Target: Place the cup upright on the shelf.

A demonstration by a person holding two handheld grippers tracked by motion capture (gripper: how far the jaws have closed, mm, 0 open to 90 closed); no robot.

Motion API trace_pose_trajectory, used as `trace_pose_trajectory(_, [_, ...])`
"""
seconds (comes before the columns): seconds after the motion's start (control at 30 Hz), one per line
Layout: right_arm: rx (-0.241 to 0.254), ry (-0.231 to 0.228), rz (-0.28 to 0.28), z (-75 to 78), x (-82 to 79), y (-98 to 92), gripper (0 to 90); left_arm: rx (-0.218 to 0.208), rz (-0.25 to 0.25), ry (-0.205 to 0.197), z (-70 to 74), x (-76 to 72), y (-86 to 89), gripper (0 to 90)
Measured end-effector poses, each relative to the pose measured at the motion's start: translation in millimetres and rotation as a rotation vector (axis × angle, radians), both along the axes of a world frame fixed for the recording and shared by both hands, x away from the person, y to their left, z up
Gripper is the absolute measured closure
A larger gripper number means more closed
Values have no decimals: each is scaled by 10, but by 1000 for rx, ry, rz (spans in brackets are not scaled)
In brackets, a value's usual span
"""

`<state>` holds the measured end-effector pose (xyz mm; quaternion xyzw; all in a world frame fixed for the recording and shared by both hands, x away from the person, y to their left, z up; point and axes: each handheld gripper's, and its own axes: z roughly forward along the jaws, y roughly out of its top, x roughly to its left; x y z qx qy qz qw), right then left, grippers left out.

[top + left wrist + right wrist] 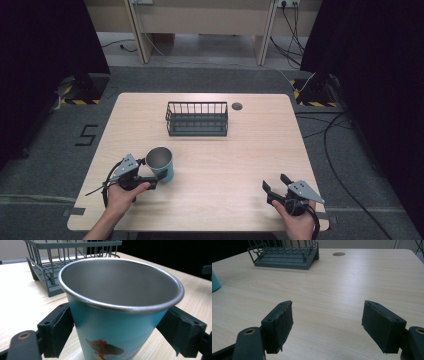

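A teal cup with a steel inside and a cartoon print stands near the table's front left. My left gripper is shut on it: in the left gripper view the cup sits between the two black pads, which press its sides below the rim. My right gripper rests at the front right, open, and nothing lies between its jaws over bare wood. The cup's edge shows at the far left of the right gripper view.
A dark wire rack stands empty at the table's middle back, also seen as the rack and the rack. A round cable hole lies right of it. Cables trail on the floor at the right.
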<state>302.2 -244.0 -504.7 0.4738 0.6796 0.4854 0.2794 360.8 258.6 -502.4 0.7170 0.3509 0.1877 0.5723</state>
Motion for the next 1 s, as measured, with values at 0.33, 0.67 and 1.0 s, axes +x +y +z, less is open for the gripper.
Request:
trace_pose_trajectory(0.33, [-5,0,-1,-4,7,-1,257,-8,-10,-26,24,-11,-10,150])
trace_pose_trajectory(0.67, [-1,5,-4,-7,9,2,258,-41,-2,-48,85,-21,4,151])
trace_pose_trajectory(1.0, [-4,-1,-6,-2,9,-4,259,-55,3,-65,159,-23,29,151])
